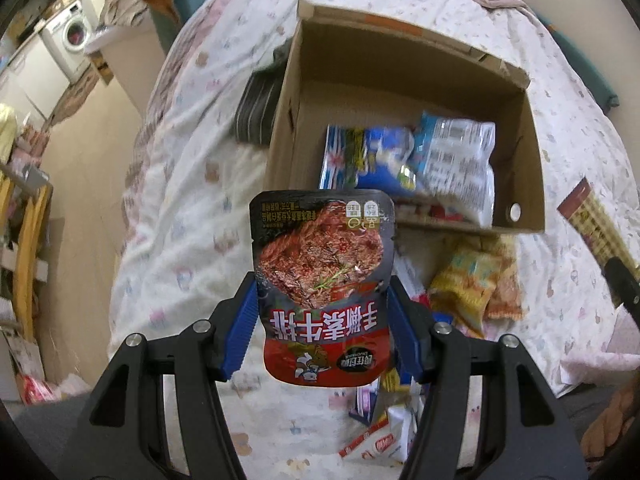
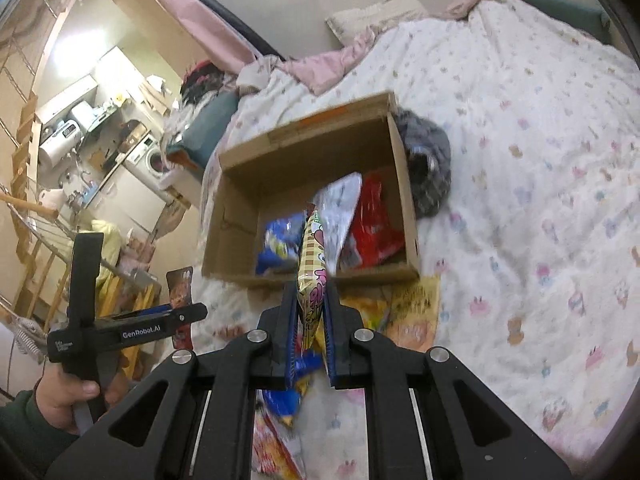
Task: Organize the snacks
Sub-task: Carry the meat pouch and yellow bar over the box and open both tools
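Observation:
An open cardboard box (image 1: 516, 80) (image 2: 236, 220) sits on the bed with several snack bags inside, blue and white ones (image 1: 420, 160) and a red one (image 2: 372, 220). My left gripper (image 1: 322, 300) is shut on a dark red beef-snack pouch (image 1: 324, 280), held upright just before the box's near edge. It also shows in the right wrist view (image 2: 176, 312) at the left. My right gripper (image 2: 310, 300) is shut on a yellow snack packet (image 2: 310, 272), edge-on, just before the box's near wall. A white bag (image 2: 340, 212) appears blurred above the box.
Loose snack packets lie on the floral quilt (image 1: 180, 184) in front of the box, yellow ones (image 1: 472, 284) (image 2: 412, 308) and others below my grippers. A dark striped cloth (image 1: 256, 112) (image 2: 428, 168) lies beside the box. The bed edge and floor are at the left.

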A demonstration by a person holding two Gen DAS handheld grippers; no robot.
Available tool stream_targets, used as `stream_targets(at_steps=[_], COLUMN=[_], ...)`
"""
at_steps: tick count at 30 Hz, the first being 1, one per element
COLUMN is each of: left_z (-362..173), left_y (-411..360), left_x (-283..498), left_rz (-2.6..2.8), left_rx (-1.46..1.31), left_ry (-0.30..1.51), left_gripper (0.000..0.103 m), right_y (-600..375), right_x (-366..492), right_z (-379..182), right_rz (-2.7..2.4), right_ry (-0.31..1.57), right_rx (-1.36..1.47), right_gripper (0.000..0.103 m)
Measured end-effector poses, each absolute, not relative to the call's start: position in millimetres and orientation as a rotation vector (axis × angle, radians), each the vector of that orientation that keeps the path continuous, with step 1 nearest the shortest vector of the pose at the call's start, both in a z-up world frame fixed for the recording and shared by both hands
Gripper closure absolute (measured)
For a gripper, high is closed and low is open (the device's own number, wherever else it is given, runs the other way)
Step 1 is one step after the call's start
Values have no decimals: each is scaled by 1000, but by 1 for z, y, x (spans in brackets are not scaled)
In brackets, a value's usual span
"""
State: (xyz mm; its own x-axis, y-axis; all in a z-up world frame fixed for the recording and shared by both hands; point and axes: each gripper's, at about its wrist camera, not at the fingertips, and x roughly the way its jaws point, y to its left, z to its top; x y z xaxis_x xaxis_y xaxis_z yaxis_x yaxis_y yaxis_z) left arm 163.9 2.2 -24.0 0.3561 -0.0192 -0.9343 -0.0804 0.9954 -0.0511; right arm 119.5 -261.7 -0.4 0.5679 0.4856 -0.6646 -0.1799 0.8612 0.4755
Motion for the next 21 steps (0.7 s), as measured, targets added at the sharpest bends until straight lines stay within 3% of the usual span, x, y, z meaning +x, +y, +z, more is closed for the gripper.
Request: stream_targets(at_steps=[16,21], left_z=[6,4], left_y=[-5,-10], left_x=[252,270], left_rz=[21,31], left_rx=[-33,-25], left_ry=[1101,976], left_gripper=[46,46], right_y=[-260,-261], right_x=[211,241], right_z=[17,2], right_rz=[336,342], right_ry=[851,834], right_rx=[360,393], right_gripper=[91,91])
